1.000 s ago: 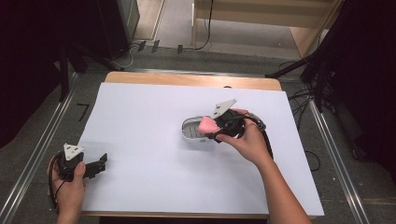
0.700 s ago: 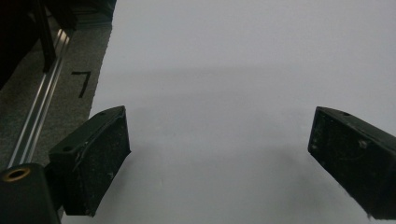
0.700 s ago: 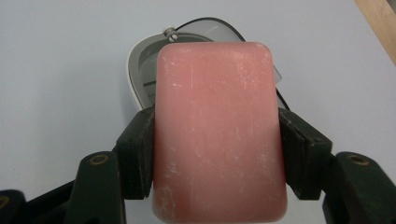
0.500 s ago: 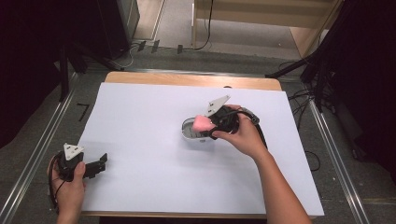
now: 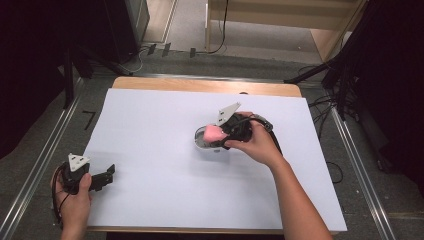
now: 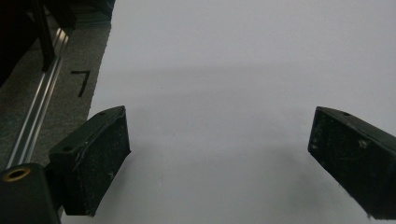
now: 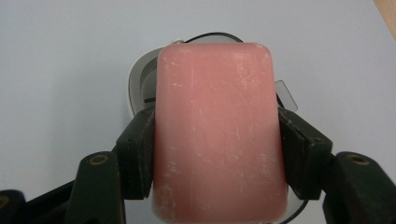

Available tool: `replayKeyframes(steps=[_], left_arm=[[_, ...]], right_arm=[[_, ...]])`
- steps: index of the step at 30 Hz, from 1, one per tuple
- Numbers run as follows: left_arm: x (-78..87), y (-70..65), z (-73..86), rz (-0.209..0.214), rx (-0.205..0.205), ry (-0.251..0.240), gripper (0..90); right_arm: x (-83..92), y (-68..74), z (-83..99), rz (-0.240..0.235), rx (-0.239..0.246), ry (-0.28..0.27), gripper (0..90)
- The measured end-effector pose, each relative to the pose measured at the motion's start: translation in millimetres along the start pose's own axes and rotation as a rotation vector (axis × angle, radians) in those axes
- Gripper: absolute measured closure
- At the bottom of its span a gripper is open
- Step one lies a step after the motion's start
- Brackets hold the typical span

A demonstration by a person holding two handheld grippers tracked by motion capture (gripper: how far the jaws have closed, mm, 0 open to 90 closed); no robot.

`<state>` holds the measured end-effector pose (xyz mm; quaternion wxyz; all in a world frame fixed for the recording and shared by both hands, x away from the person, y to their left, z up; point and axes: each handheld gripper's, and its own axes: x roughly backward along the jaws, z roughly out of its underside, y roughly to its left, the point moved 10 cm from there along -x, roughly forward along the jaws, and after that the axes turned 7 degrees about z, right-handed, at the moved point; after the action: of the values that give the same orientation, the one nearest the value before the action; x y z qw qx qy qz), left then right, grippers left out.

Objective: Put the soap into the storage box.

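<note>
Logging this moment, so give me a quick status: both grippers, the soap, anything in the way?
Right gripper shut on pink soap bar, over the white soap dish. Left gripper open, idle at table's near-left. Nothing obstructing.

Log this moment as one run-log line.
right gripper: shut on pink soap bar, above white soap dish | left gripper: open, nothing between fingers, near table's left front corner

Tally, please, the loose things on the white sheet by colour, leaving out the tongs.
Pink: 1, the pink rectangular soap bar, clamped in the right tongs.
White-grey: 1, the oval plastic soap dish beneath it.
Total: 2.
</note>
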<state>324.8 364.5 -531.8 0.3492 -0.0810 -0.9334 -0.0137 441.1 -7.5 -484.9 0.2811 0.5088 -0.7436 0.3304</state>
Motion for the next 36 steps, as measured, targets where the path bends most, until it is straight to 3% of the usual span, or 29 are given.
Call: replayKeyframes(steps=[13,17,21,22,24,27,34,36], left_arm=[[-0.2,0.3,0.3,0.004,0.006,0.005,5.8],[-0.2,0.3,0.2,0.004,0.007,0.003,5.8],[-0.3,0.3,0.2,0.005,0.007,0.003,5.8],[-0.3,0.2,0.2,0.005,0.007,0.003,5.8],[-0.2,0.2,0.2,0.004,0.007,0.002,5.8],[-0.1,0.2,0.0,0.003,0.007,-0.001,5.8],[-0.1,0.4,0.2,-0.001,0.005,0.001,5.8],[0.0,0.4,0.2,-0.002,0.004,0.001,5.8]], right_arm=[[-5.0,-3.5,0.4,-0.006,-0.039,0.003,38.1],[0.7,-6.2,-4.2,-0.006,-0.104,-0.027,36.4],[7.6,-9.6,-2.4,0.012,-0.148,-0.02,35.9],[12.3,-11.0,-0.1,0.018,-0.193,-0.023,34.8],[13.9,-11.7,1.1,0.021,-0.206,-0.023,35.1],[21.3,-13.6,12.1,0.052,-0.273,-0.006,35.3],[33.3,-10.0,25.9,0.07,-0.372,-0.01,35.3],[37.1,-10.7,33.4,0.117,-0.398,-0.003,31.2]])
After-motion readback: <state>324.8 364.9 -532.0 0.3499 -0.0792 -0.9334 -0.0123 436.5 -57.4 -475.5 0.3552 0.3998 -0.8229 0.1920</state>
